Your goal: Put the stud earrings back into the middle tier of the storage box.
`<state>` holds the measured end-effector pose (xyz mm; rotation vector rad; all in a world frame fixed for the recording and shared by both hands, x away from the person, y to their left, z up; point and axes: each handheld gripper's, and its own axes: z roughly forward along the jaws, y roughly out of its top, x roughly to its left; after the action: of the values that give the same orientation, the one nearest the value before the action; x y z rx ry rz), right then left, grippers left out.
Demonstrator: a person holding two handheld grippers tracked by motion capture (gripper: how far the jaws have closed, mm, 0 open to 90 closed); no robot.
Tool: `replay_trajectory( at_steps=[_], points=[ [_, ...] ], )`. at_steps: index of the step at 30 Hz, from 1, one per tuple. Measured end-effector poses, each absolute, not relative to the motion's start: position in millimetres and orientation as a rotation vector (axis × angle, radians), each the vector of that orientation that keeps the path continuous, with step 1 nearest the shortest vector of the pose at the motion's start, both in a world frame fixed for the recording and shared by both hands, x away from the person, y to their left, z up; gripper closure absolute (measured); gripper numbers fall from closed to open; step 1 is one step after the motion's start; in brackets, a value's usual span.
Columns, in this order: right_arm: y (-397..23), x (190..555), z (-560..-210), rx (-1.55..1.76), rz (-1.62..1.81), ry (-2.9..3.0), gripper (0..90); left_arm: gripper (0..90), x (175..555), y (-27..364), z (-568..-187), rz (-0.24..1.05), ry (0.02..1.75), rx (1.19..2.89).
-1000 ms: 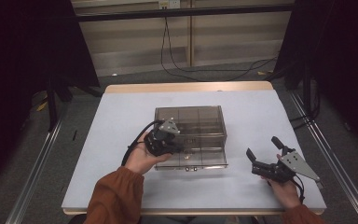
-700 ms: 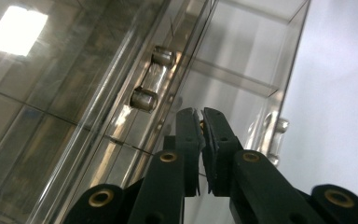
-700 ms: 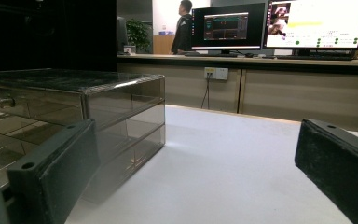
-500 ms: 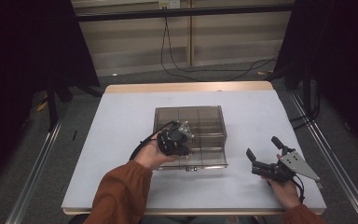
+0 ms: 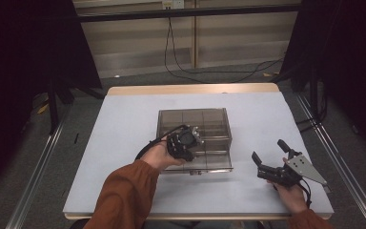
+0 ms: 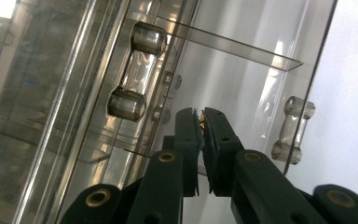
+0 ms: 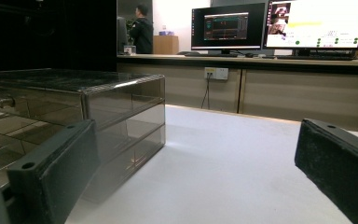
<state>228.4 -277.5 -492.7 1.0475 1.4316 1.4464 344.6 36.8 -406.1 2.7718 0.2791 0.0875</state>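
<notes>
A smoky clear plastic drawer box [image 5: 195, 117] stands mid-table, its lower drawer [image 5: 209, 164] pulled out toward me. My left gripper [image 5: 189, 142] hovers over the box's front, above the open drawer. In the left gripper view its jaws [image 6: 202, 117] are pressed together with a tiny brass-coloured glint pinched at their tips; what it is I cannot tell. Clear barbell-shaped handles [image 6: 133, 70] [image 6: 291, 130] show on the drawer fronts. My right gripper [image 5: 268, 152] rests on the table right of the box, open and holding nothing, and faces the box's side [image 7: 74, 107].
The white table top [image 5: 124, 124] has free room left, right and behind the box. Metal rails [image 5: 33, 171] flank the table. A counter with monitors [image 7: 279, 28] and a standing person [image 7: 142, 28] lie far beyond the table edge.
My left gripper has moved rightward from the box's front left corner to above the middle of its front. The right gripper has stayed put.
</notes>
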Motion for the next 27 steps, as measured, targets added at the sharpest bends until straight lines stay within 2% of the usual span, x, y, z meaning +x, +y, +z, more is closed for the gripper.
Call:
replay_trajectory(
  at_steps=[12,18,24,27],
  points=[
    [-277.6,228.4,-492.7,1.046,1.446,1.433,0.0,78.5,341.6,37.6,-404.7,0.081,0.298,2.729],
    [-277.6,228.4,-492.8,1.045,1.445,1.434,0.0,75.3,337.5,47.1,-400.8,0.079,0.322,2.655],
    [-277.6,228.4,-492.7,1.044,1.445,1.433,0.0,77.7,335.2,64.4,-397.3,0.065,0.366,2.532],
    [-277.4,228.4,-492.7,1.047,1.446,1.432,0.0,75.7,333.1,71.2,-399.9,0.050,0.401,2.486]
  ],
)
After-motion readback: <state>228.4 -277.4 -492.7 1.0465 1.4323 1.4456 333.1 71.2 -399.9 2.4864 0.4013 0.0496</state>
